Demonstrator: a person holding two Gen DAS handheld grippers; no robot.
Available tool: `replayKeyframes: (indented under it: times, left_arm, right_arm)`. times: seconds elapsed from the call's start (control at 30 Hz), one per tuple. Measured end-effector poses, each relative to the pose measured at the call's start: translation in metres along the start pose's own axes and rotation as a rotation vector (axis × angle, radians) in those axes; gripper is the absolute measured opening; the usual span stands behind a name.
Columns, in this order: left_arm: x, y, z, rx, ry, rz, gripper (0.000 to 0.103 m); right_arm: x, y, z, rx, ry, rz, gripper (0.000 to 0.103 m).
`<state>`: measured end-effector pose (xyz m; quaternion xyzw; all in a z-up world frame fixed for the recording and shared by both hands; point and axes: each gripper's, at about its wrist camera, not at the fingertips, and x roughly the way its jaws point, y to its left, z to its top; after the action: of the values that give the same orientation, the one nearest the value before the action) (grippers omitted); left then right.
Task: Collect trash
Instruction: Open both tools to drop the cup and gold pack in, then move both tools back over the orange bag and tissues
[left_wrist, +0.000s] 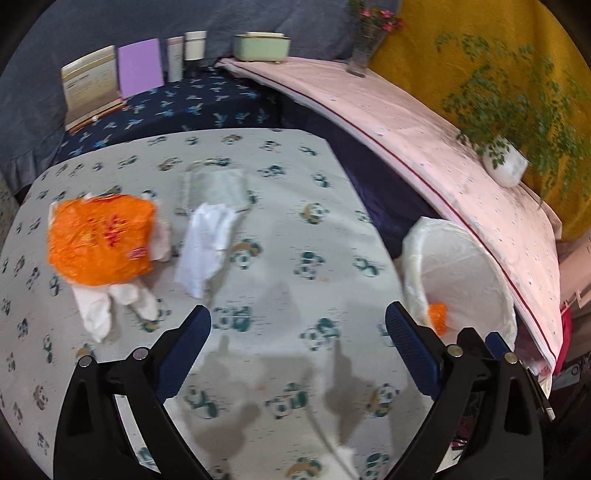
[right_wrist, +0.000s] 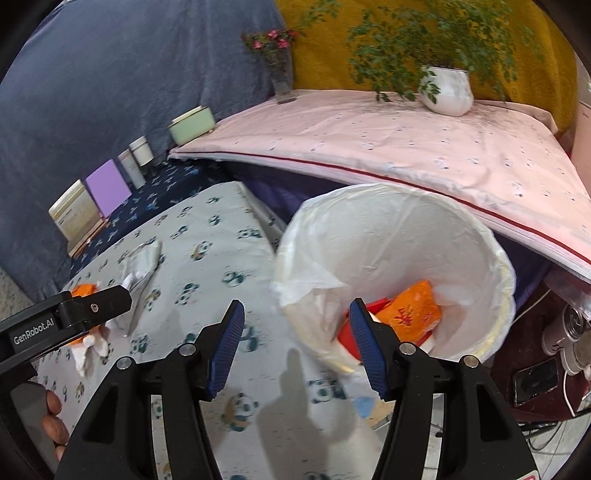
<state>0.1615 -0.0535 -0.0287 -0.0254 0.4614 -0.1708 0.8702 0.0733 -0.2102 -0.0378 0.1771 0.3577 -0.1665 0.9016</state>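
An orange wrapper (left_wrist: 101, 240) lies on the panda-print table (left_wrist: 295, 236) at the left, with white crumpled tissue (left_wrist: 110, 306) under it. Another white tissue (left_wrist: 205, 243) lies beside it, in front of a flat clear packet (left_wrist: 212, 184). My left gripper (left_wrist: 297, 328) is open and empty above the table, nearer than the trash. A white-lined bin (right_wrist: 495, 266) stands at the table's right edge and holds an orange packet (right_wrist: 412, 312) and something red (right_wrist: 347, 336). My right gripper (right_wrist: 295, 328) is open and empty at the bin's near rim. The left gripper (right_wrist: 74, 314) shows at the left.
A pink-covered raised surface (right_wrist: 388, 140) behind the bin carries a white plant pot (right_wrist: 448, 90) and a flower vase (right_wrist: 282, 79). Books (left_wrist: 90, 83), jars (left_wrist: 184, 51) and a green box (left_wrist: 260, 46) stand at the back. A phone (right_wrist: 535, 380) and cables lie at the right.
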Motion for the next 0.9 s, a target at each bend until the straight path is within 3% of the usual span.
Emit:
replayKeyframes:
  times: [0.4,0.9]
  left_arm:
    - [-0.018,0.085,-0.016,-0.129,-0.005,0.092,0.091]
    - [-0.028,0.161,-0.019,-0.222,-0.017,0.198,0.091]
  right_arm:
    - [0.001,0.074,-0.018,-0.124,0.042,0.073,0.057]
    - [0.018,0.139,-0.034,-0.217,0.093,0.129,0.057]
